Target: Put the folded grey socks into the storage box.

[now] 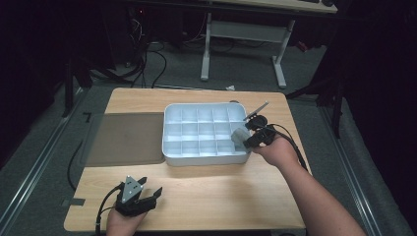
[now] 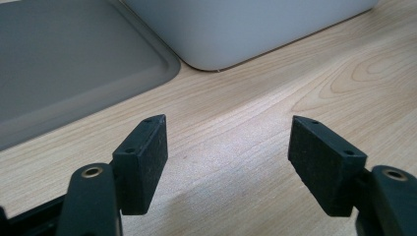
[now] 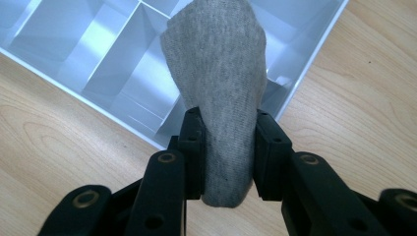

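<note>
- The right gripper (image 3: 223, 147) is clamped on a rolled grey knitted sock (image 3: 221, 88); in the right gripper view both black pads press its lower half, and its rounded end sticks out below them toward the bottom of the frame.
- The sock's long axis runs straight along the gripper's jaws, up the middle of that frame, and its broad free end hangs over the near corner cells of the white plastic divided tray (image 3: 64, 73).
- In the high view the sock (image 1: 240, 136) sits at the tray's (image 1: 204, 158) right edge, right of centre in the frame, just over the lower right compartments, with the right gripper (image 1: 244, 138) coming in from the right.
- That is the relation the coming move turns on, as I judge it: the sock is already above the tray's rim, so it needs only a short carry inward and down into one cell.
- The sock looks soft, heathered grey, finely ribbed, bundled thick enough to hold the jaws well apart.
- The left gripper (image 1: 139, 192) rests at the lower left of the high view on the pale wooden surface (image 1: 221, 196), well apart from the tray; its jaws stand wide with nothing between them, bare wood showing in the left gripper view.
- A flat grey lid (image 1: 125, 138) lies left of the tray, touching its side.
- The right hand is by far the nearer to the tray's right cells.
</note>
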`<move>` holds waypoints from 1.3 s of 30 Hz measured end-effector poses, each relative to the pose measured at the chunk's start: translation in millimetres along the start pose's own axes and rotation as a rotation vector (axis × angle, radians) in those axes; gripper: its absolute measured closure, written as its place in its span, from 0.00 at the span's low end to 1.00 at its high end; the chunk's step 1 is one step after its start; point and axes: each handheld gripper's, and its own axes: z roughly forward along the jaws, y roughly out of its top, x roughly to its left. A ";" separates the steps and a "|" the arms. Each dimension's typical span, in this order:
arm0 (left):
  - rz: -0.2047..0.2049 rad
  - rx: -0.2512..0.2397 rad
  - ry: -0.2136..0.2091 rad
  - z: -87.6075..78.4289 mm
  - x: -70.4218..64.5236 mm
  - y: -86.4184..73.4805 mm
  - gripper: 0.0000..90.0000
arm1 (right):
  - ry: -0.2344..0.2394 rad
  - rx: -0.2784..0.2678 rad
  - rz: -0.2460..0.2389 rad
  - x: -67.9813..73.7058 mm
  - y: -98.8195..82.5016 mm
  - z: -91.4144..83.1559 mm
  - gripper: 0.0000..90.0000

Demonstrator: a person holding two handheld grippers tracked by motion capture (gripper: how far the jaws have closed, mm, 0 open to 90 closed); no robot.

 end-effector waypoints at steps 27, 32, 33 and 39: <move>0.014 0.020 -0.015 3.2 -4.4 0.2 0.36 | -0.097 0.080 -0.004 2.7 11.3 16.8 0.79; 0.011 0.015 -0.014 2.9 -4.0 0.1 0.36 | -0.102 0.088 0.001 1.7 12.0 20.5 0.79; 0.009 0.015 -0.014 3.0 -3.9 0.1 0.36 | -0.101 0.092 -0.005 1.9 11.9 21.7 0.79; 0.011 0.017 -0.013 2.7 -3.9 -0.1 0.36 | -0.100 0.121 -0.023 5.8 11.8 27.1 0.80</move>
